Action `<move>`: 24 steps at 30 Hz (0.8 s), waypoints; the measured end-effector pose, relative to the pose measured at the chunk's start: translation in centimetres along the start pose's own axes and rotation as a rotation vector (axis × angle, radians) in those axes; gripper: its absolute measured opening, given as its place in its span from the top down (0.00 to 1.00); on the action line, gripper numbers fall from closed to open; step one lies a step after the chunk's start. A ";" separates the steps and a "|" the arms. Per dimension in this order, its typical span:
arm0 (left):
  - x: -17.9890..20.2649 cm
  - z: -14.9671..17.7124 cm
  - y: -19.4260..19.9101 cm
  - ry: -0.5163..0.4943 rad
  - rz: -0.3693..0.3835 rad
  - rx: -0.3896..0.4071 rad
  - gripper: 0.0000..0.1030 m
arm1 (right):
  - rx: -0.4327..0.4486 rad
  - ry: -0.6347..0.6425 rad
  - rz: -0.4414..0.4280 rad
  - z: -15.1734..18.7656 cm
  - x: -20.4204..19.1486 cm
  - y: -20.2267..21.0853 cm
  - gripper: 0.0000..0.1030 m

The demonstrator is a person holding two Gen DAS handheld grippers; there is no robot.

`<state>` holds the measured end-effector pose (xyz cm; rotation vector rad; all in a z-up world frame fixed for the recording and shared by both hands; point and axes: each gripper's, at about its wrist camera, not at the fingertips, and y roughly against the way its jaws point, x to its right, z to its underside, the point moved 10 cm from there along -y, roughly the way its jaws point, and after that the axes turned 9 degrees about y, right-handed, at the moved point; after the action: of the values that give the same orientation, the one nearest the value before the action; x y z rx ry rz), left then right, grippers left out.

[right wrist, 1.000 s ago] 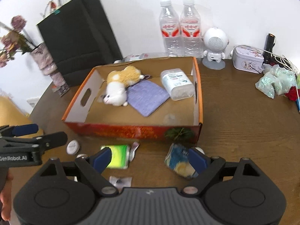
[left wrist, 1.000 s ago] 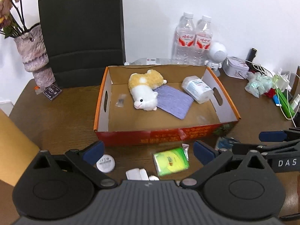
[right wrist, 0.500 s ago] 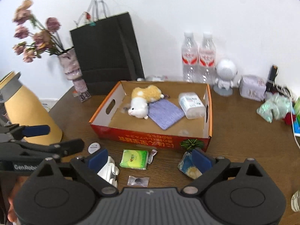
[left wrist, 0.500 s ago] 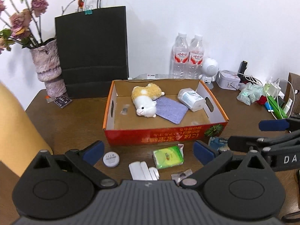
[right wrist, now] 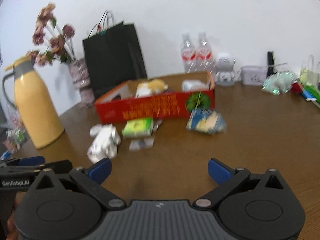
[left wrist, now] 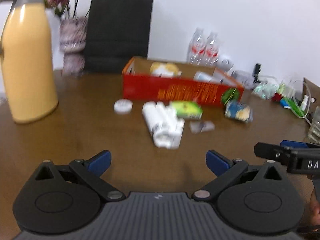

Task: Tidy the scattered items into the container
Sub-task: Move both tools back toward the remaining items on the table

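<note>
The red cardboard box [left wrist: 180, 92] [right wrist: 156, 108] stands mid-table, holding a plush toy [left wrist: 164, 69] and a white container [left wrist: 204, 77]. In front of it lie a white round tin [left wrist: 123, 106], a white pack [left wrist: 164, 127] [right wrist: 104, 142], a green packet [left wrist: 187, 110] [right wrist: 138, 128], a small sachet [left wrist: 202, 126] and a blue-yellow packet [left wrist: 239, 113] [right wrist: 206, 122]. My left gripper [left wrist: 158, 158] is open and empty, low over bare table short of the white pack. My right gripper [right wrist: 159, 167] is also empty, its jaws opening wide. Both views are blurred.
A yellow thermos jug [left wrist: 28, 60] stands at the left. Along the back wall are a vase of flowers [right wrist: 80, 84], a black paper bag [left wrist: 120, 34], two water bottles [left wrist: 204, 48] and a white speaker figure [right wrist: 226, 70]. Cables and small clutter [left wrist: 280, 94] fill the right side.
Both grippers have drawn back from the box and sunk toward the table. The box and scattered items now lie farther ahead, and the thermos jug has come into view.
</note>
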<state>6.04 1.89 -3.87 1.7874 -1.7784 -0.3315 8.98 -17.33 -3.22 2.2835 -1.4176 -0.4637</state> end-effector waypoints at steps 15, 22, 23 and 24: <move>0.4 2.7 -2.4 -0.034 0.004 -0.080 0.00 | -0.119 0.014 0.046 3.1 0.2 -1.9 0.00; 0.6 2.8 -2.3 -0.038 0.011 -0.084 0.00 | -0.103 -0.023 0.049 3.0 0.8 -1.9 0.00; 0.8 2.8 -2.5 -0.049 0.003 -0.087 0.00 | -0.105 -0.021 0.048 3.0 0.7 -1.9 0.00; 0.9 2.9 -2.6 -0.064 -0.007 -0.091 0.00 | -0.104 -0.018 0.047 3.1 0.7 -1.8 0.00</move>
<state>6.63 0.18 -7.39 1.7378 -1.7719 -0.4695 9.16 -17.73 -6.86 2.1646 -1.4181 -0.5322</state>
